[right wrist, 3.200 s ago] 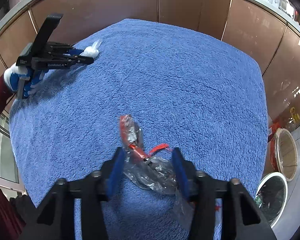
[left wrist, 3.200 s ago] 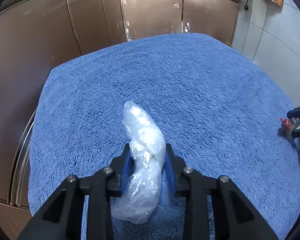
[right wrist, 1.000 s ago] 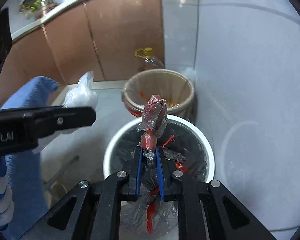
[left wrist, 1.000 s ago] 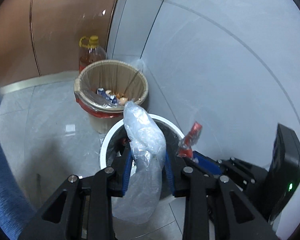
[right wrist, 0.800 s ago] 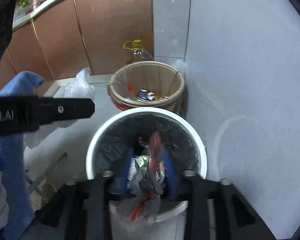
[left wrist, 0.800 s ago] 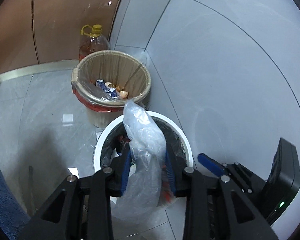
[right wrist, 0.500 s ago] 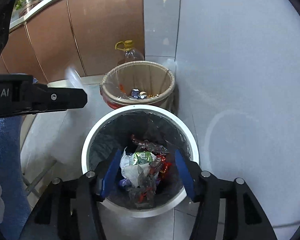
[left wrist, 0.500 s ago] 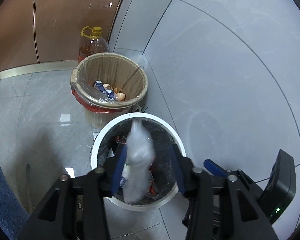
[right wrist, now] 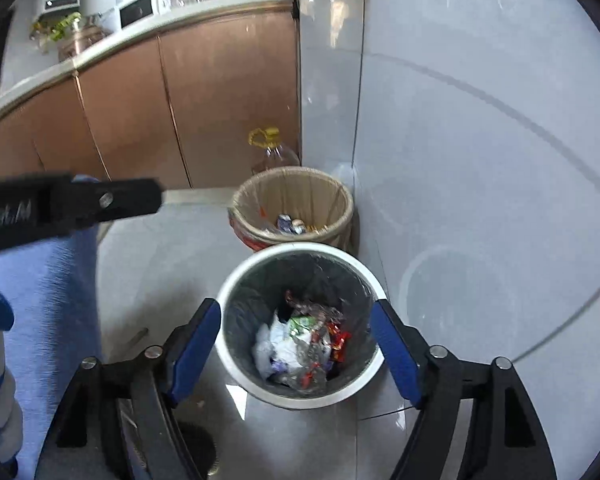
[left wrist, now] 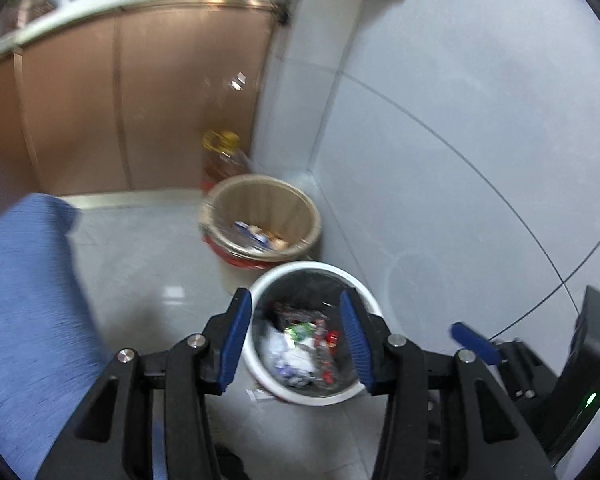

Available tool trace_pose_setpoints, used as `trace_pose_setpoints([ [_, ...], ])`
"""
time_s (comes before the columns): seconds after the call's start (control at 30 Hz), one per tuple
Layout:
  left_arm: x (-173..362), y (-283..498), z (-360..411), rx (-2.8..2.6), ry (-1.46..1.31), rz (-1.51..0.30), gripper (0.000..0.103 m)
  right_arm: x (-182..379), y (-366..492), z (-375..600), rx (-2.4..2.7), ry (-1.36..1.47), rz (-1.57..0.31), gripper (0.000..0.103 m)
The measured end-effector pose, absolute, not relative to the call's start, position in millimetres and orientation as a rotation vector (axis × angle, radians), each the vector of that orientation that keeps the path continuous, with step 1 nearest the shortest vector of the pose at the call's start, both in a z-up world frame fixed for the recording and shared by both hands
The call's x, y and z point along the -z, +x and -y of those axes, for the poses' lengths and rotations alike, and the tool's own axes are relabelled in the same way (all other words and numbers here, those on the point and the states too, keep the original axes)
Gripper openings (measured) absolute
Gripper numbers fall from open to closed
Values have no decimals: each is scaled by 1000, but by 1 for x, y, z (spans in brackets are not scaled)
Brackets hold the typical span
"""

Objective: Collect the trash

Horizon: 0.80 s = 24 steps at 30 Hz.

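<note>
Both loads have dropped since a second ago: my left gripper (left wrist: pixel 296 336) and right gripper (right wrist: pixel 296 352) now hang spread and empty above the white bin (right wrist: pixel 236 276), so this round looks done. The trash (right wrist: pixel 300 344) lies inside it. Behind it, the wicker basket (right wrist: pixel 336 192) holds scraps.

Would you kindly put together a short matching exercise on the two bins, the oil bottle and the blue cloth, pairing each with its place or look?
Things:
1. white bin
2. woven basket bin
3. oil bottle
4. blue cloth

Descriptions:
A. yellow cap, behind the basket, by the brown cabinet
B. black liner, holds wrappers, below both open grippers
C. at the left edge
D. tan wall, red bag under its rim, in the corner

Pairs: 1-B, 2-D, 3-A, 4-C
</note>
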State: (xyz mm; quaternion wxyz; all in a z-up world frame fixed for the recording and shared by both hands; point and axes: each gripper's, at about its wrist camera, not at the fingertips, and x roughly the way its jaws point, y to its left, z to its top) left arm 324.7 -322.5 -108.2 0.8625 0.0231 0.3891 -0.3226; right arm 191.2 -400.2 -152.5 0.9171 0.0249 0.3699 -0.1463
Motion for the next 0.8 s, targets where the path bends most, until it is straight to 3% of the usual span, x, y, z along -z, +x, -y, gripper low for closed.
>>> trace_pose_setpoints([
  [0.13,84,299,277,567,51,-724,44,131,175,380,279,57,-704,87],
  [0.43,50,234,186,358,90,-560,59,93,141,321,194,15,-593,100],
  [0.8,15,170,119,192,53,-442,59,68,110,266,115,-40,-507,103],
])
